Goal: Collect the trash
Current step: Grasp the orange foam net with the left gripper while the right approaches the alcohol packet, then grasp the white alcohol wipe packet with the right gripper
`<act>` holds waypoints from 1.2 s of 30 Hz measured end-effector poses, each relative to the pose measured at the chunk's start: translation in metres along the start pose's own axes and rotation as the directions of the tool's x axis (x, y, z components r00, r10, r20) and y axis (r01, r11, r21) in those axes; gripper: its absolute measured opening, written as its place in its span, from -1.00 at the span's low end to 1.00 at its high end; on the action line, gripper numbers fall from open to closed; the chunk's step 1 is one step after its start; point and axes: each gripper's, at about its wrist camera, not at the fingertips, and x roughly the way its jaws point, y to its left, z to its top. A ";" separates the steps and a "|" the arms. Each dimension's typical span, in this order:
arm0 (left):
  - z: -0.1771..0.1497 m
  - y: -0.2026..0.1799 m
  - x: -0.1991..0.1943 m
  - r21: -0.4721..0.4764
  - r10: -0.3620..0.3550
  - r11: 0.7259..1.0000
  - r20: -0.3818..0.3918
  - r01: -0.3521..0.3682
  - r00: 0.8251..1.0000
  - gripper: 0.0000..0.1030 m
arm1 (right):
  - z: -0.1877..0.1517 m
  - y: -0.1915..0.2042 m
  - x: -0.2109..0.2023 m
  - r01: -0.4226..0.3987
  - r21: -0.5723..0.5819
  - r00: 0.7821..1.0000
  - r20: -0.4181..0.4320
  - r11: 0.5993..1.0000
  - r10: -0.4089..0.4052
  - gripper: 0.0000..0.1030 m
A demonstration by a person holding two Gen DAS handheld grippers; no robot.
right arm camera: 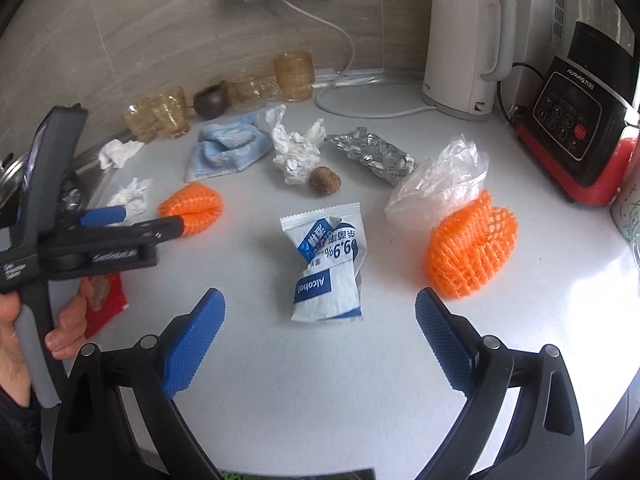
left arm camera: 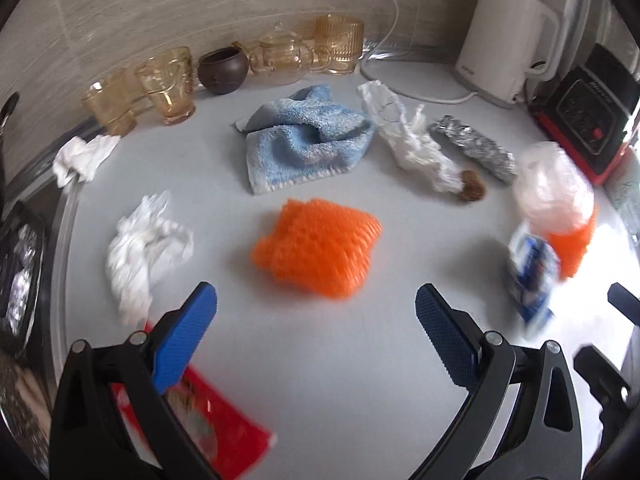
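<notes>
Left gripper [left arm camera: 316,320] jaws spread apart, empty; orange foam net [left arm camera: 316,250] lies directly ahead, just beyond the fingertips. Right gripper [right arm camera: 320,320] likewise apart and empty, alcohol wipe packet [right arm camera: 328,268] just ahead between its jaws. Collection appears barely begun: tissues [left arm camera: 146,248], foil wrapper [right arm camera: 370,154], plastic bag [right arm camera: 444,174] and second net [right arm camera: 472,250] remain scattered on the counter [right arm camera: 320,392].

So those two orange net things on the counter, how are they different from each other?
The orange net near the left gripper lies by itself on bare counter, while the orange net on the right has a clear plastic bag resting against it. The left one sits flatter with its folds pinched together; the right one is puffed up into a rounder mound showing open mesh holes. Both are the same bright orange foam netting, and neither is held.
</notes>
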 end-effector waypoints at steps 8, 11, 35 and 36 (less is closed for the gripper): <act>0.018 -0.003 0.029 0.019 -0.028 0.999 -0.024 0.028 0.999 0.84 | 0.005 0.001 0.024 0.013 0.032 1.000 -0.023 0.999 -0.012 0.85; 0.021 -0.005 0.033 0.036 -0.028 0.999 -0.027 0.029 0.999 0.79 | 0.006 0.001 0.028 0.013 0.041 1.000 -0.024 0.999 -0.012 0.85; 0.023 0.004 -0.003 0.060 0.037 0.997 0.014 -0.038 0.999 -0.42 | 0.016 -0.001 0.047 0.027 0.054 0.999 -0.021 0.998 -0.026 0.85; 0.022 0.006 -0.010 0.051 0.036 0.998 0.021 -0.037 0.999 -0.42 | 0.017 -0.002 0.052 0.031 0.054 0.999 -0.027 0.998 -0.030 0.85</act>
